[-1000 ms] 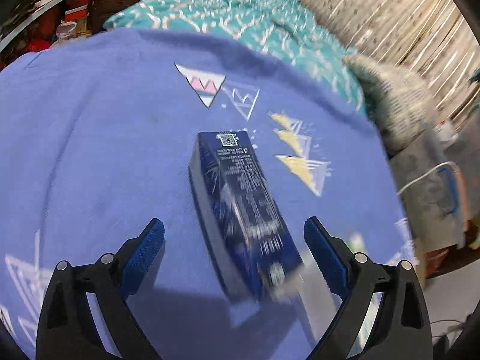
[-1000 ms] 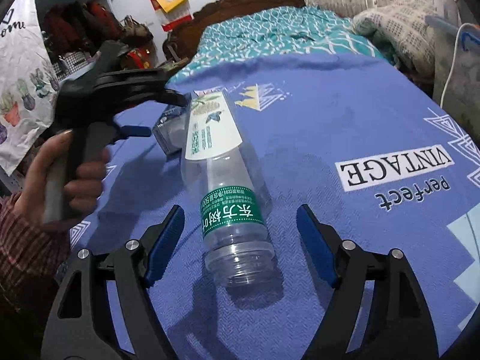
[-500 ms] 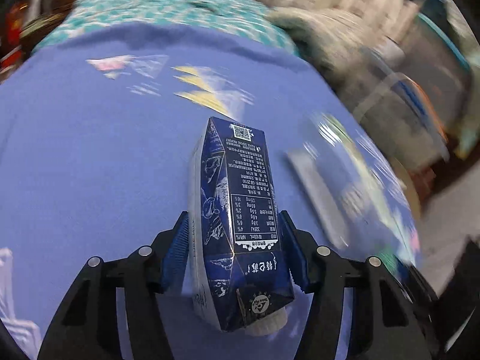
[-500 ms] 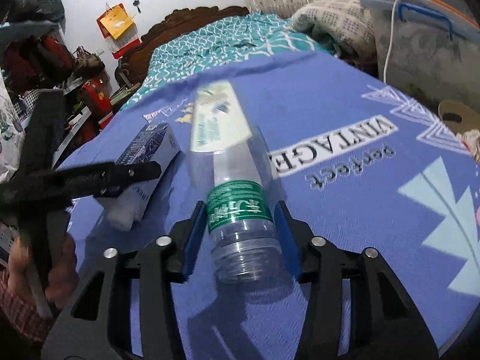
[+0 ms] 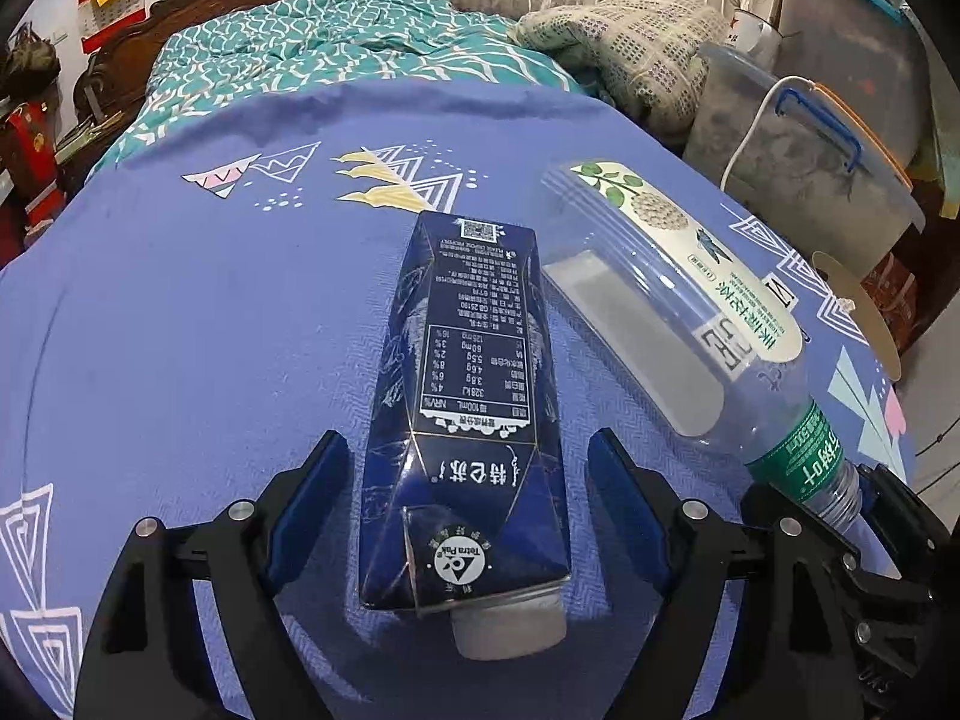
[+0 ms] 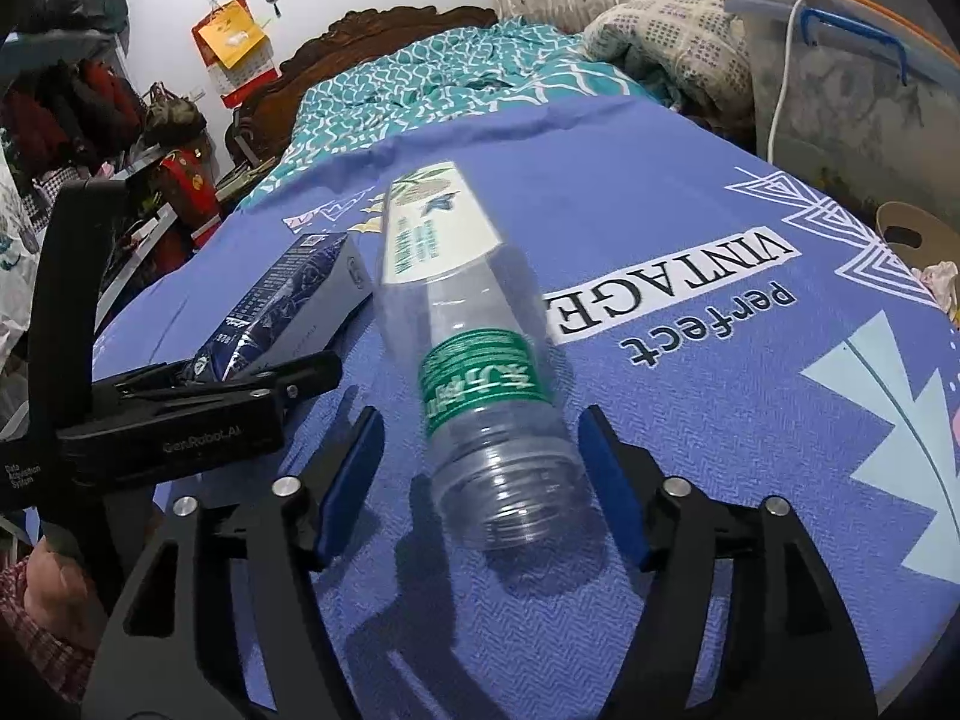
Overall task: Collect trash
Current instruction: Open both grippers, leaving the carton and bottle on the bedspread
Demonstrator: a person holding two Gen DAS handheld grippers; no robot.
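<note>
Carton [image 5: 468, 408] and bottle [image 6: 480, 372] lengthwise, mouths nearward

The right claw [image 6: 480, 474] is opening, pads clear of the plastic bottle [image 6: 474, 354] between them.

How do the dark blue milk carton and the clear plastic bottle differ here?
The milk carton is opaque, dark blue and boxy; the plastic bottle is clear and round, with a green band and a pale label. The carton's neck still shows a white cap; the bottle's mouth is open. The carton lies between the left claw, the bottle between the right claw. Both lie flat, side by side on the blue sheet, with the claws opening and their pads off them.
</note>
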